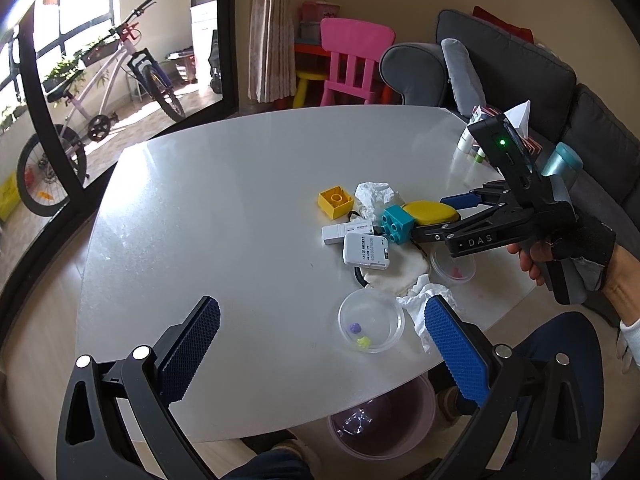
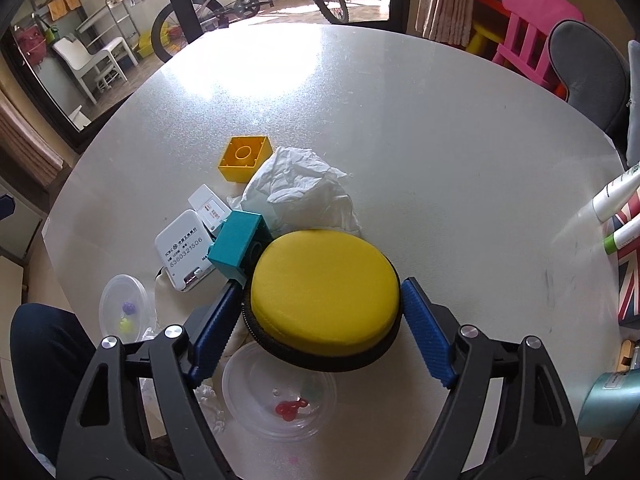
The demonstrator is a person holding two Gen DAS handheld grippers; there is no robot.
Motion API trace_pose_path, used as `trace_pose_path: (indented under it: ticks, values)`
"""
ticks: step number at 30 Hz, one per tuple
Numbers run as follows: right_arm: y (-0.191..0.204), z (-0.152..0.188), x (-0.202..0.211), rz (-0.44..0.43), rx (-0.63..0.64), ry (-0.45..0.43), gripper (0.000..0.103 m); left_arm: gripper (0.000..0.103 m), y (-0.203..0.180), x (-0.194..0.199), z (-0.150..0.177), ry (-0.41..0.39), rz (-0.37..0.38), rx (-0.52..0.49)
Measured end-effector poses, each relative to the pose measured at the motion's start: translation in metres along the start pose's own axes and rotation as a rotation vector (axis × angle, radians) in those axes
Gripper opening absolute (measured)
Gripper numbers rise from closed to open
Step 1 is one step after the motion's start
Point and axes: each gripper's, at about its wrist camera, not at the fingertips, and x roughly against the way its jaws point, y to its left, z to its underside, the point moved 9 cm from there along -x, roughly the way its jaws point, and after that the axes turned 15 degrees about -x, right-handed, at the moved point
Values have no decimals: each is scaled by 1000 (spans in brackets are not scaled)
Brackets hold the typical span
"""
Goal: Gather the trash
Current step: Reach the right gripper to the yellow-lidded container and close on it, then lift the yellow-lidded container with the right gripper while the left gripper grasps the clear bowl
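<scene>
A crumpled white tissue lies mid-table beside a yellow block. A second crumpled tissue lies near the table's front edge, by my left gripper's right finger. My left gripper is open and empty above the near table edge. My right gripper is open, its fingers on either side of a round yellow zip case, not clearly clamping it.
A teal brick, two white card readers, clear lidded dishes and a cloth crowd the table. A pink bin stands on the floor under the front edge. Tubes and a teal can stand right.
</scene>
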Motion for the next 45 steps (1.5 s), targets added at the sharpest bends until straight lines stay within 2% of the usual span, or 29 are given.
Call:
trace_pose_path:
  ticks: [12,22,34,42,45]
  values:
    - [5,6,32,17,-9,-86,78,98,-2,-9,0,4,3,-7]
    - [12,15,64,22,3,-140,78,98,-8,-31,8,59,24,-24]
    - [10,23,76,23,-3,-161,78,98,-24,-69,30,179,47,-98]
    - [10,23,76,20,-4,-160,78,98,-34,-85,36,204,72,-132]
    - [11,23,75,17,-3,-159,78,94,-35,-91,36,206,73,-132]
